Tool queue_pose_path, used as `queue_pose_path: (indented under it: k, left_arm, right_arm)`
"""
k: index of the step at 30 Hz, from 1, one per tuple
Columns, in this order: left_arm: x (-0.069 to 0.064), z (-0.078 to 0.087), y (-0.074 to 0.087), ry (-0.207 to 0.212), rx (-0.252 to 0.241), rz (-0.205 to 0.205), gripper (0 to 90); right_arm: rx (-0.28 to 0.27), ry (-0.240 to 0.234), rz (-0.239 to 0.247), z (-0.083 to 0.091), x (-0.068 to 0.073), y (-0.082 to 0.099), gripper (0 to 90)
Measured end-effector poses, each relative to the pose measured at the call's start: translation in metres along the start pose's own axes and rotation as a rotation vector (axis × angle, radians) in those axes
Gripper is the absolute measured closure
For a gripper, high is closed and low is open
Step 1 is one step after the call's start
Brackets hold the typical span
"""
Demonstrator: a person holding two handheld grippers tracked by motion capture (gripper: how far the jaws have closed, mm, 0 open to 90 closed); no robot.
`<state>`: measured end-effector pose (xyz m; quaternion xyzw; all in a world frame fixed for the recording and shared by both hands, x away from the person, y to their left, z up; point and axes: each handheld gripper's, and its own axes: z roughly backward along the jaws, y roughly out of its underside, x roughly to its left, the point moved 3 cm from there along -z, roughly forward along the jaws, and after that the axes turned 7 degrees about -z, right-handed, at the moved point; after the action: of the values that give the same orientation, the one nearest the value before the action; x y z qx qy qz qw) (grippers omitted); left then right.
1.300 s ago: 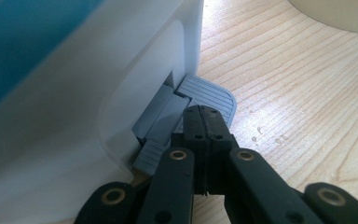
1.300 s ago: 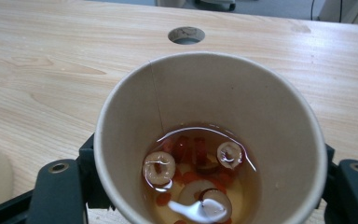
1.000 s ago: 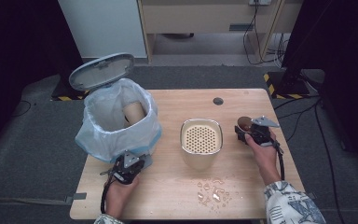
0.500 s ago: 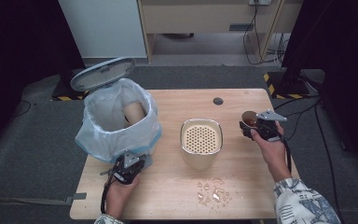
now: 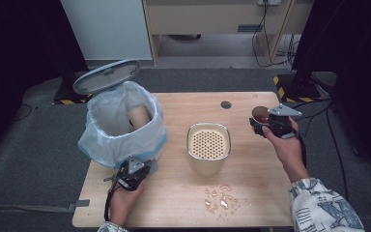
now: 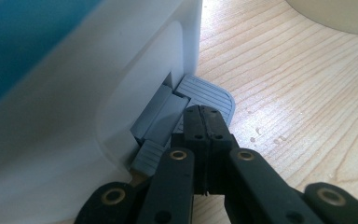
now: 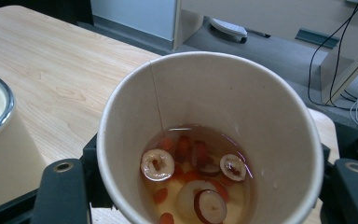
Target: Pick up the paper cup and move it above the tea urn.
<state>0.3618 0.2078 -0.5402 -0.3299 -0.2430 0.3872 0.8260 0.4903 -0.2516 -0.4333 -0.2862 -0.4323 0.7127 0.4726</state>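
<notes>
Right gripper (image 5: pixel 260 126): seen at the right of the high view, held in the person's right hand above the right edge of the surface (image 5: pixel 174 208); its jaws are clenched around a paper cup (image 5: pixel 260 114).
Paper cup (image 7: pixel 209 140): in the right gripper view it is seen upright in the middle of the frame, gripped on both sides by the black jaws; a shallow pool of amber liquid with red berries and sliced fruit rounds (image 7: pixel 157 164) is seen at its bottom.
Left gripper (image 5: pixel 125 175): seen at the lower left of the high view, held in the left hand just in front of the bin; its jaws are pressed tightly together with nothing between them.
Pedal (image 6: pixel 205 95): in the left gripper view a grey ribbed pedal is seen at the foot of the bin's white wall, and the closed jaw tips are set down on it.
Bin (image 5: pixel 121 126): placed at the left of the surface, lined with a pale blue bag; its lid (image 5: pixel 107 76) is raised at the upper left.
Strainer pot (image 5: pixel 208 147): a cream pot with a perforated insert is stood at the centre of the surface, well apart from both grippers.
Spill (image 5: pixel 220 199): droplets are scattered on the wood below the pot.
</notes>
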Motion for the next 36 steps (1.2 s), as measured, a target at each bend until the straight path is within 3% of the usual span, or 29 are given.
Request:
queue_pose_path:
  k: [10, 20, 36]
  left_arm:
    - [0.0, 0.0, 0.0, -0.001, 0.0, -0.003, 89.5]
    - [0.0, 0.0, 0.0, -0.001, 0.001, -0.002, 89.5]
    - [0.0, 0.0, 0.0, 0.0, 0.0, -0.002, 89.5]
  right_arm:
    - [0.01, -0.011, 0.052, 0.001, -0.003, -0.014, 30.5]
    - [-0.002, -0.022, 0.03, 0.006, -0.009, -0.023, 30.5]
    - [-0.029, -0.025, 0.11, 0.015, -0.009, -0.054, 30.4]
